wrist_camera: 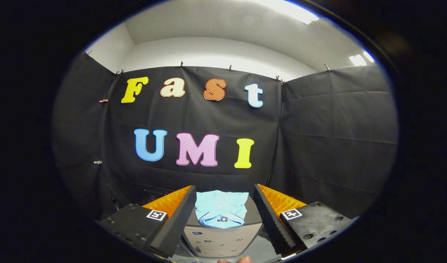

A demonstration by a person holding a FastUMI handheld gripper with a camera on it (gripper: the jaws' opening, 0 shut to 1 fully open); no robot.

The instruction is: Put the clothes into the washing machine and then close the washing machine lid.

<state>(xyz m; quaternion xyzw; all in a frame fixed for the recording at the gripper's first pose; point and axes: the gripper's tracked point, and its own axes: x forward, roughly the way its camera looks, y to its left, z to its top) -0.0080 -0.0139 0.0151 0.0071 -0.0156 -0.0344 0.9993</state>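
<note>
A folded light blue shirt (220,209) lies on top of a small grey washing machine (221,239), seen between and just beyond my fingers. My gripper (223,215) is open, its orange and black fingers (174,213) standing wide on either side of the shirt without touching it. The machine's front panel faces me below the shirt. Whether its lid is up or down I cannot tell.
The black cloth booth wall stands close behind the machine and wraps round both sides. A fingertip (241,259) of a person shows at the very bottom, below the machine's panel.
</note>
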